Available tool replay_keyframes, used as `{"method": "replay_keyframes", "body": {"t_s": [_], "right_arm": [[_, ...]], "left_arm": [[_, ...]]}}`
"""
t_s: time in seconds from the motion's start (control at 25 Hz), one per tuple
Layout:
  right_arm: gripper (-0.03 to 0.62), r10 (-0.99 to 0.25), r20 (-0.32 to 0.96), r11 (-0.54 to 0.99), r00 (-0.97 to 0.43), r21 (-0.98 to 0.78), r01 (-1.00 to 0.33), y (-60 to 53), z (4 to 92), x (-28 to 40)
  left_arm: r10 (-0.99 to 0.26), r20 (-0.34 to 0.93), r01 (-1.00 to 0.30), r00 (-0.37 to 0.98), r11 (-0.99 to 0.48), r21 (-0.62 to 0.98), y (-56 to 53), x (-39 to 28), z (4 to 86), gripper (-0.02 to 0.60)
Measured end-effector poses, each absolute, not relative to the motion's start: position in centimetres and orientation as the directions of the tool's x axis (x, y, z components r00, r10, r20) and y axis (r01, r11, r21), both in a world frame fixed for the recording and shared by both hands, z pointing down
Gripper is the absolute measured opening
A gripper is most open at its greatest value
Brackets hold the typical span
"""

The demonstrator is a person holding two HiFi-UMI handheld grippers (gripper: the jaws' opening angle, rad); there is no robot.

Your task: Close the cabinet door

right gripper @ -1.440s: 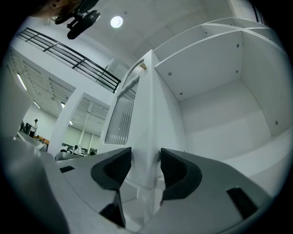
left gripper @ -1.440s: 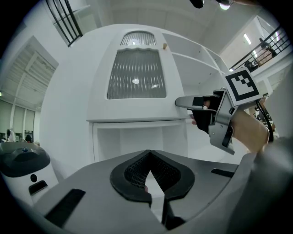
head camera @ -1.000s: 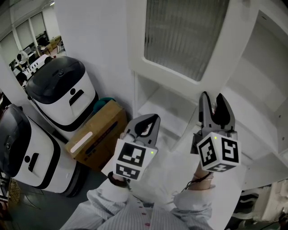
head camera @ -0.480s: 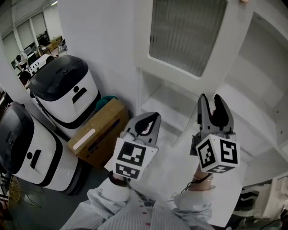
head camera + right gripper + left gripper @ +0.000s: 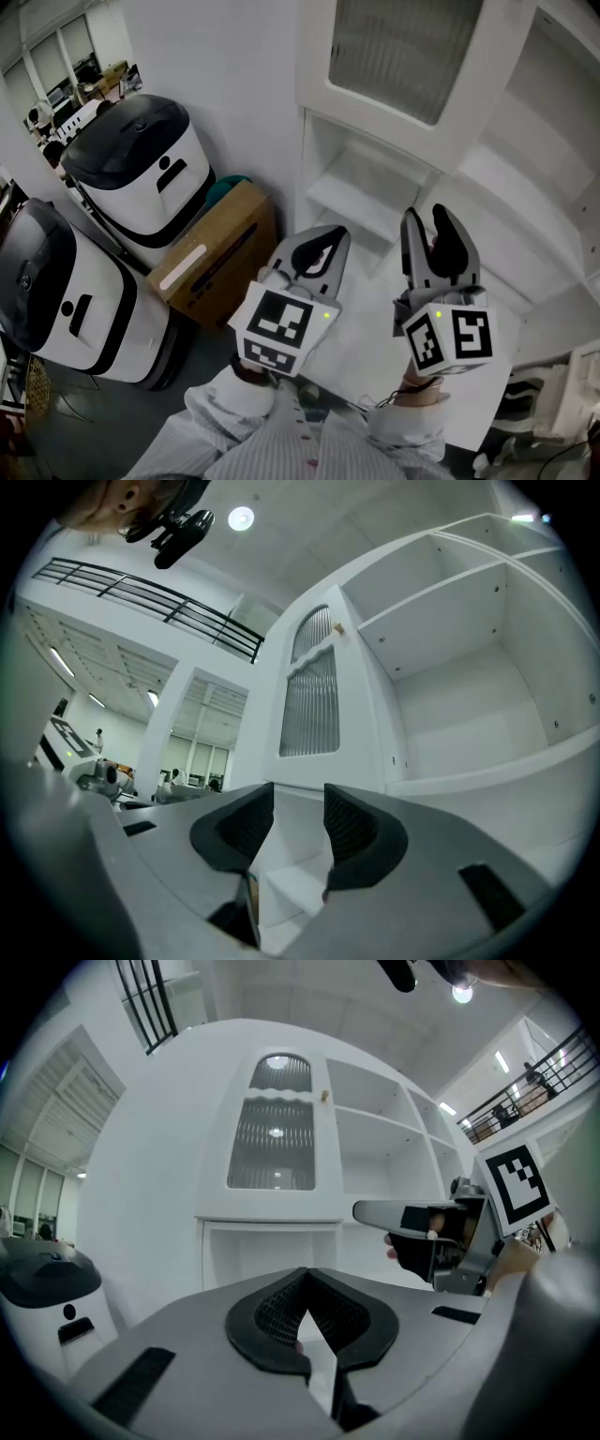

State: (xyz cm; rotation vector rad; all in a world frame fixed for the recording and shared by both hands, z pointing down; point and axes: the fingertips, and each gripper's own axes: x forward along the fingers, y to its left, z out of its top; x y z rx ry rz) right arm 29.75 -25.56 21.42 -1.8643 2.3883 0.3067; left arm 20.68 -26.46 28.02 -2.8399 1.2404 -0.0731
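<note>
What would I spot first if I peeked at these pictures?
Two hand-held grippers with checkered cubes fill the bottom middle: the left gripper has its fingers together, while the right gripper has empty fingers apart that have just been closing a little. Ahead of them stands a white cabinet whose ribbed-glass door sits beside bare shelves. At the left stand a white machine with a black lid and its twin, with a cardboard box beside them.

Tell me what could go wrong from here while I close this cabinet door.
1. The right claw, empty, its jaws just closing but apart, may push the ribbed glass panel of the cabinet door instead of its white frame.
2. The shut left claw rides close beside it; the two could collide.
</note>
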Motion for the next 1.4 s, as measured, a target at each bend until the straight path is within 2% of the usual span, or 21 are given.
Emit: {"method": "replay_keyframes", "body": {"t_s": [0.24,0.4,0.84,1.4], "right_arm": [[0.084,-0.942,-0.145,0.289,-0.302,0.104,-0.952,-22.8,24.5,27.7],[0.053,-0.937,-0.117,0.321,-0.330,0.090,-0.943,-21.3,26.0,26.9],[0.031,-0.919,-0.050,0.387,-0.391,0.071,-0.919,-19.9,30.7,25.4],[0.026,-0.917,-0.026,0.396,-0.397,0.038,-0.917,-19.5,32.4,25.9]], "left_arm": [[-0.695,0.022,-0.693,0.719,-0.719,-0.057,-24.0,22.0,28.9,0.009],[-0.682,0.009,-0.681,0.731,-0.730,-0.057,-22.6,22.5,29.5,0.009],[-0.668,0.005,-0.666,0.744,-0.743,-0.058,-20.8,23.2,32.1,0.009],[-0.669,0.032,-0.666,0.743,-0.743,-0.064,-20.5,23.8,33.3,0.009]]}}
